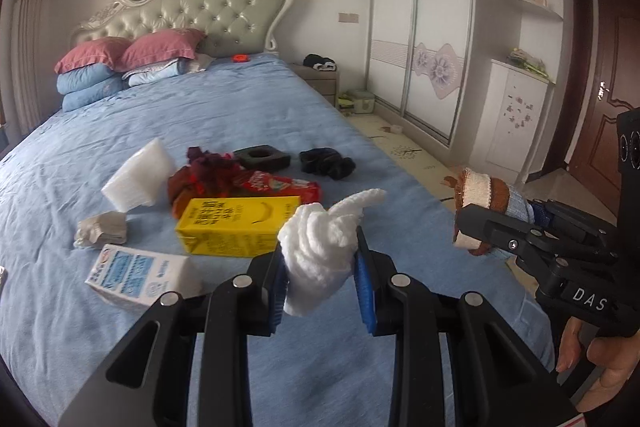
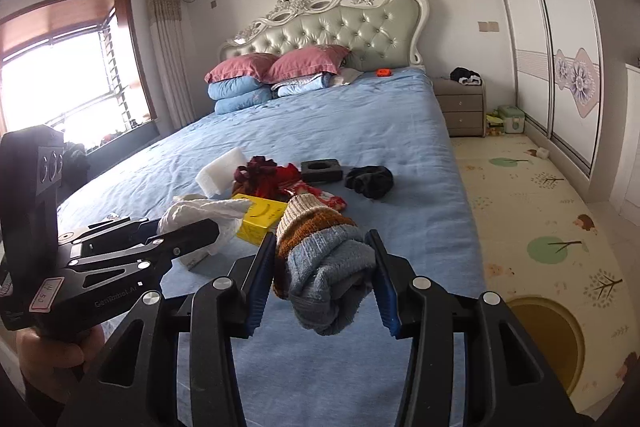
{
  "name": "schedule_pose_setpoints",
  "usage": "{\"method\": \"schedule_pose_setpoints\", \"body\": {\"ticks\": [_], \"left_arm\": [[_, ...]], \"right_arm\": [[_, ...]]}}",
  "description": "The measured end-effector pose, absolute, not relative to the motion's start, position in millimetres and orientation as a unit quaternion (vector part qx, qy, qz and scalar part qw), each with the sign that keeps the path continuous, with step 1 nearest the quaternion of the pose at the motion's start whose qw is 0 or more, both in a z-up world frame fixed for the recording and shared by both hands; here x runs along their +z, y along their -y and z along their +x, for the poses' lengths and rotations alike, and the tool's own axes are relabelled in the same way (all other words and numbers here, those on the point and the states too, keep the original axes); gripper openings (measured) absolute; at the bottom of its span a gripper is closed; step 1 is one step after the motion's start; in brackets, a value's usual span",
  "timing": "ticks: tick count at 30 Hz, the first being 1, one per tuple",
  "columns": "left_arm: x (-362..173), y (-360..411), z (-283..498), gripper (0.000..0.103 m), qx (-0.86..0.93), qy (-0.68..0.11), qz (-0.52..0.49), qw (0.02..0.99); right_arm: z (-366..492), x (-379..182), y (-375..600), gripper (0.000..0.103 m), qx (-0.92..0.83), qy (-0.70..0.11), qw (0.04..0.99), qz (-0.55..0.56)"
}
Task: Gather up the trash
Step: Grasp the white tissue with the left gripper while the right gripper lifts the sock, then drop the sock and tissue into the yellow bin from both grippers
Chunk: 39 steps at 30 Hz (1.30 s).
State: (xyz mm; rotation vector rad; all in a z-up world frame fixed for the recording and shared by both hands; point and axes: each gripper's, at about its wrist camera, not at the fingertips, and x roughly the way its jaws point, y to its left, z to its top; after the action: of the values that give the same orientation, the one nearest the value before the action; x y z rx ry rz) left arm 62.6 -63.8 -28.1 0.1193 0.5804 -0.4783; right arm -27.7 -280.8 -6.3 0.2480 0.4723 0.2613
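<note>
Bare blue sheet point(image 1: 248, 115) lies open beyond the clutter, where yellow carton point(image 1: 236, 225) and white foam block point(image 1: 138, 177) crowd mid-bed.

A wide bed with a wrinkled blue sheet point(image 2: 360, 115) fills the room, backed by a tufted grey-green headboard with a carved white frame point(image 2: 340, 23). Two dusty-pink pillows point(image 1: 132, 53) sit on folded light-blue quilts point(image 1: 88, 85) at its head, with a small orange object point(image 2: 383, 71) nearby, too small to identify. Beside the bed stands a grey two-drawer nightstand point(image 2: 460, 107) topped with dark clothing. White sliding wardrobe doors with floral panels point(image 1: 420, 27) line the wall above a cream tree-patterned floor mat point(image 2: 540, 227).
</note>
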Motion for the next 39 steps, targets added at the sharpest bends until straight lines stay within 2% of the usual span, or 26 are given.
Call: {"method": "schedule_pose_setpoints", "body": {"ticks": [15,26,32,33,34,35,36,37,39], "left_arm": [[-57.4,257.0,99.4,0.030,-0.368,-0.332,0.121,0.860],[-107.6,386.6,127.5,0.030,-0.431,-0.427,0.167,0.777],[-130.4,429.0,132.7,0.031,-0.429,-0.461,0.192,0.753],[-134.9,431.6,136.8,0.035,-0.431,-0.472,0.191,0.746],[-139.5,435.7,138.9,0.052,-0.430,-0.482,0.189,0.739],[-142.8,439.0,142.2,0.067,-0.425,-0.491,0.190,0.736],[-145.9,442.4,143.2,0.097,-0.416,-0.496,0.195,0.737],[-148.8,445.5,141.8,0.099,-0.407,-0.495,0.202,0.740],[-154.7,448.1,140.7,0.099,-0.401,-0.500,0.210,0.739]], "right_arm": [[-42.5,-42.4,439.8,0.045,0.023,-0.278,0.949,0.148],[-33.2,-96.4,535.8,0.046,-0.008,-0.387,0.907,0.162],[-29.2,-135.6,555.8,0.046,-0.008,-0.435,0.882,0.182],[-27.5,-141.2,556.1,0.046,-0.005,-0.441,0.879,0.182],[-25.3,-146.9,555.0,0.054,-0.003,-0.449,0.876,0.175],[-23.3,-151.9,554.2,0.072,-0.010,-0.455,0.875,0.165],[-23.3,-155.0,554.8,0.080,-0.026,-0.453,0.878,0.155],[-22.1,-156.2,552.7,0.088,-0.035,-0.450,0.880,0.148],[-22.4,-161.5,551.0,0.088,-0.038,-0.458,0.877,0.139]]}}
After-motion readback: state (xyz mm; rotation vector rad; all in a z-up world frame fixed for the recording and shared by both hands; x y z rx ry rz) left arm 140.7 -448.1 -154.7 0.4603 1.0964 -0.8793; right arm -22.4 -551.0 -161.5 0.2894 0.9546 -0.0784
